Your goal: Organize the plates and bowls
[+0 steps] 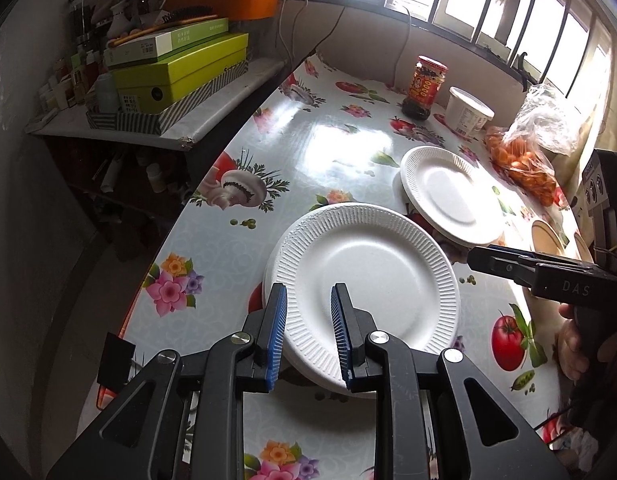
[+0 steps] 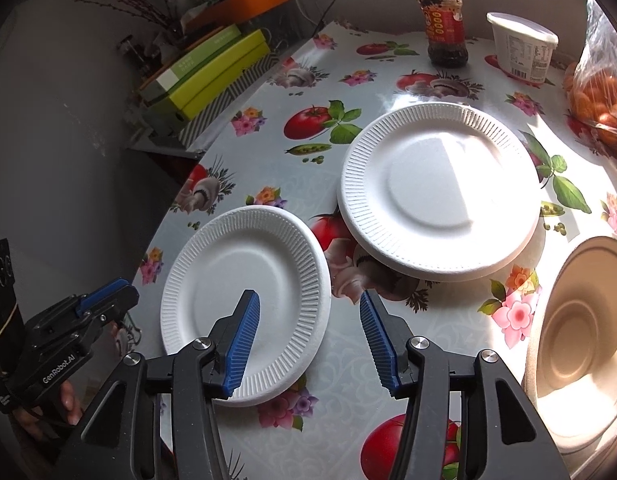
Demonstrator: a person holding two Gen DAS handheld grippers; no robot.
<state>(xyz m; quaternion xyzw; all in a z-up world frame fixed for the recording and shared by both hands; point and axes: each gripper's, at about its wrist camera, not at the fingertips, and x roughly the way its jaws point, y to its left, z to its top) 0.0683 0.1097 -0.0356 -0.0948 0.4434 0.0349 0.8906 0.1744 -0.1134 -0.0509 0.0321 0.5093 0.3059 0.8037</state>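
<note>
Both jaws spread, nothing pinched: left gripper (image 1: 308, 332) over the near white ribbed foam plate (image 1: 364, 292), low centre of the left wrist view; right gripper (image 2: 308, 340) beside it. Best gripped by the rim, kept level, then stacked. Lying flat on the desk (image 1: 340, 148), face up, round, no long axis.

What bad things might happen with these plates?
1. The near foam plate sits close to the table edge; a nudge from a hand-held gripper might tip it off.
2. The far foam plate lies tilted, so it may slide.
3. The sauce jar might get bumped by a long reach.
</note>
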